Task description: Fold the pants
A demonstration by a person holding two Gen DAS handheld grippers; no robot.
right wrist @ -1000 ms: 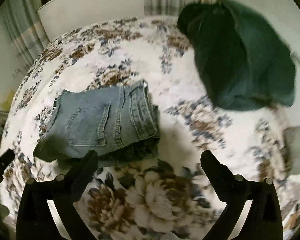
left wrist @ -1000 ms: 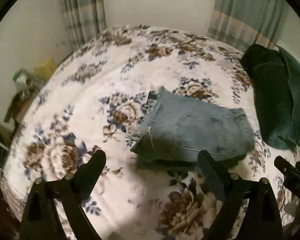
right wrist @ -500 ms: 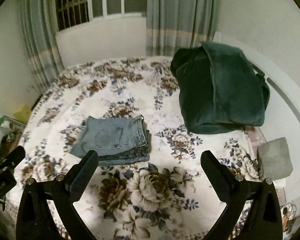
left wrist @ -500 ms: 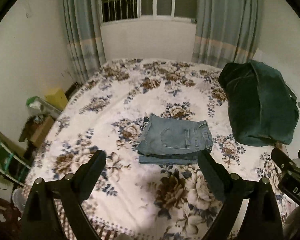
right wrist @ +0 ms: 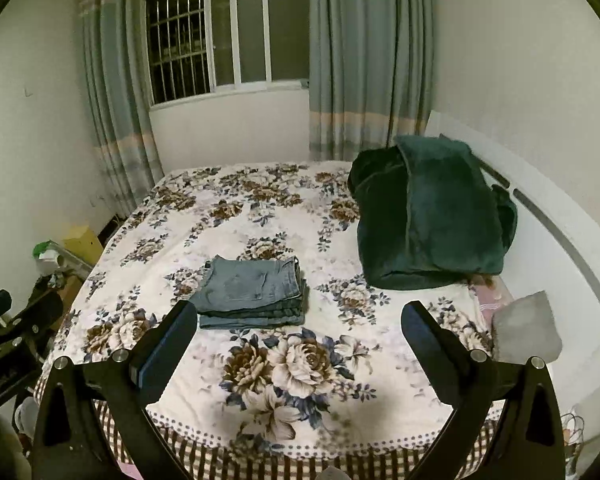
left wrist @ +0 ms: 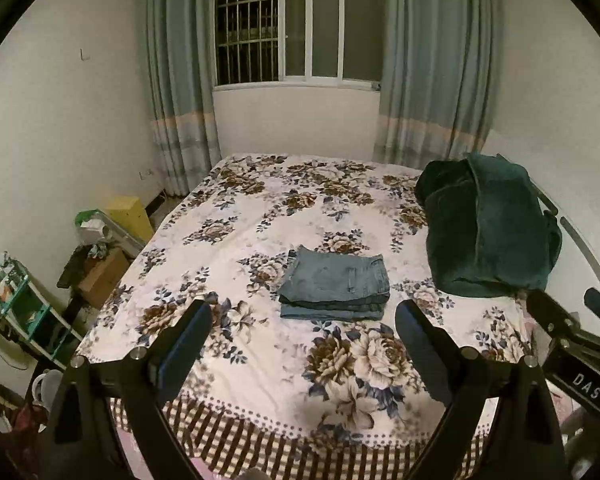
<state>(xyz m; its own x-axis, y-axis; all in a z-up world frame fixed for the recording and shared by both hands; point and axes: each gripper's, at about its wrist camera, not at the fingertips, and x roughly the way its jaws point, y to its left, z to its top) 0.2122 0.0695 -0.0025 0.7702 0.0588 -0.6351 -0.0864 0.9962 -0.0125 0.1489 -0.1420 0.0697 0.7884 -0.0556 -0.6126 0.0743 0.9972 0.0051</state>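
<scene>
The blue denim pants (left wrist: 334,282) lie folded into a compact stack on the floral bedspread (left wrist: 260,216), near the middle of the bed. They also show in the right wrist view (right wrist: 252,294). My left gripper (left wrist: 303,320) is open and empty, held well back from the bed's near edge. My right gripper (right wrist: 300,322) is open and empty, also pulled back. The right gripper shows at the right edge of the left wrist view (left wrist: 572,328), and the left gripper's body at the left edge of the right wrist view.
A dark green blanket (left wrist: 488,226) is heaped at the bed's right side by the white headboard (right wrist: 560,232). A grey pillow (right wrist: 526,328) lies near the right corner. Cluttered shelves and boxes (left wrist: 100,248) stand on the floor to the left. A curtained window (left wrist: 296,24) is behind the bed.
Both grippers have drawn back and up from just above the folded pants, so the whole bed and room now show. The pants have not moved.
</scene>
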